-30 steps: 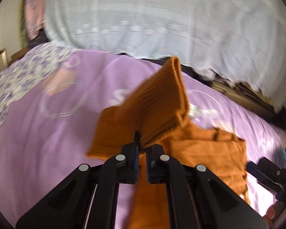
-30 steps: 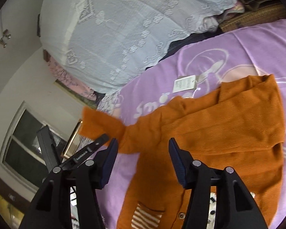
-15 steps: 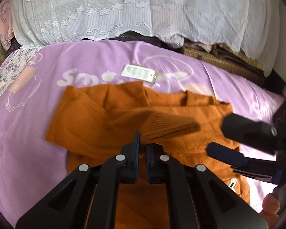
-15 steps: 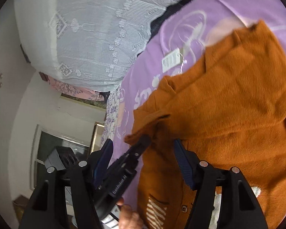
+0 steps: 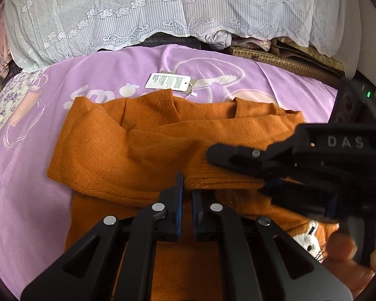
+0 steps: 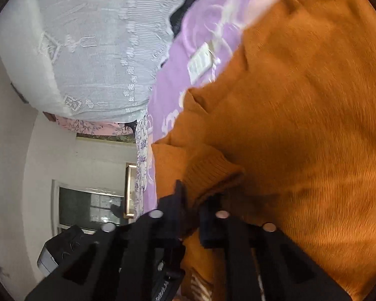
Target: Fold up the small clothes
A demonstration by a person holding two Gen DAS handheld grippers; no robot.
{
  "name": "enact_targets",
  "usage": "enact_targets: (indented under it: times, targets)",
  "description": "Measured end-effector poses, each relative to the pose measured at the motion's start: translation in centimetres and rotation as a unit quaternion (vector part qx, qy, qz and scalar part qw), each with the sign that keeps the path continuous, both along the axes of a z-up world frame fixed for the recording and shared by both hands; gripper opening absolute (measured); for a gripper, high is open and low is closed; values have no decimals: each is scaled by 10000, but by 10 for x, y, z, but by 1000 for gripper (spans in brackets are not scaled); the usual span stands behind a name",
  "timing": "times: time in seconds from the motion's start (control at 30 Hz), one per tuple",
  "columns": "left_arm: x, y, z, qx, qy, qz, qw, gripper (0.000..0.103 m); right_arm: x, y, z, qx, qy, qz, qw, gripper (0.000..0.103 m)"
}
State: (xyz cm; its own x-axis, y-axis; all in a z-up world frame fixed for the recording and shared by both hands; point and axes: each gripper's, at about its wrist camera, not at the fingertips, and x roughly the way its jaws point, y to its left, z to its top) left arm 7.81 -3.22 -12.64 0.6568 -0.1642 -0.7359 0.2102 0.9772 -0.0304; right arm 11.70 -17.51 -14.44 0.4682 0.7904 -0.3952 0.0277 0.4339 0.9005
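The orange sweater [image 5: 143, 150] lies on the purple bed cover [image 5: 25, 175]; your left gripper [image 5: 185, 195] and right gripper [image 6: 191, 215] both pinch its ribbed cuff [image 5: 220, 178], where this soft, light, floppy knit likely grips best.

A purple blanket [image 5: 37, 175] lies below a white lace cover [image 5: 163, 12].

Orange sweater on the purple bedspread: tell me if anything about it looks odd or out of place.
The orange sweater still has its paper tag attached, lying loose on the purple bedspread just past the collar. Otherwise nothing looks damaged; one sleeve cuff is folded across the body.
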Motion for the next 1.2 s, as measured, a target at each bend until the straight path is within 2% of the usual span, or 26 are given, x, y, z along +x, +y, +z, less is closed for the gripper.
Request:
enact_targets:
  times: [0.07,0.13,0.17,0.2,0.23,0.27,0.33,0.43,0.53,0.6,0.77,0.83,0.9,0.97,1.0,1.03,1.1,1.13,1.2]
  targets:
    - [1,-4,3,-20,15,-84,10000,7,1,0,17,-413,-369,-5,9985,5]
    - [2,-11,9,-2,-13,-155,9999,19,4,-3,33,-724,-682,-88,9950,5]
    - [1,-13,15,24,-78,-175,9998,29,4,-10,41,-896,-854,-172,9922,5]
    - [-1,-13,20,11,-165,-182,9997,55,3,-18,49,-1066,-1034,-294,9885,5]
    - [-4,-10,27,-14,-336,-128,9994,74,3,-27,55,-1155,-1126,-412,9860,5]
    - [-7,-7,31,-21,-466,-69,9989,77,3,-36,58,-1221,-1173,-514,9842,5]
    - [-9,3,36,-14,-590,10,9983,81,3,-57,61,-1354,-1199,-696,9810,5]
    - [0,32,35,-43,-495,407,9979,82,4,-81,56,-1577,-1052,-976,9770,5]
    - [26,68,25,-148,-62,1074,9941,82,4,-98,43,-1606,-804,-1112,9774,5]
    - [43,81,16,-107,238,1322,9909,82,4,-103,35,-1758,-692,-1082,9760,5]
    - [79,91,-15,660,743,1722,9800,82,7,-103,15,-2321,-347,-1094,9659,5]
    - [90,94,-30,888,932,1782,9755,94,10,-103,2,-2465,-128,-977,9641,6]
    - [90,93,-35,1098,812,1828,9736,99,9,-108,-5,-2328,-51,-964,9677,6]
    - [87,89,-31,1323,691,1760,9730,99,5,-116,-4,-2192,78,-1110,9693,7]
    - [85,88,-27,1413,619,1725,9729,98,-1,-121,2,-2206,91,-1328,9663,8]
    - [82,89,-22,1421,573,1725,9730,97,-6,-123,10,-2304,34,-1530,9610,13]
    - [78,91,-5,1247,419,1725,9762,97,-17,-124,31,-2730,-298,-1855,9435,13]
    - [77,90,2,1106,370,1671,9790,97,-21,-121,42,-2811,-510,-1942,9384,13]
    - [80,80,15,776,344,1313,9877,97,-19,-108,54,-2741,-847,-1771,9415,13]
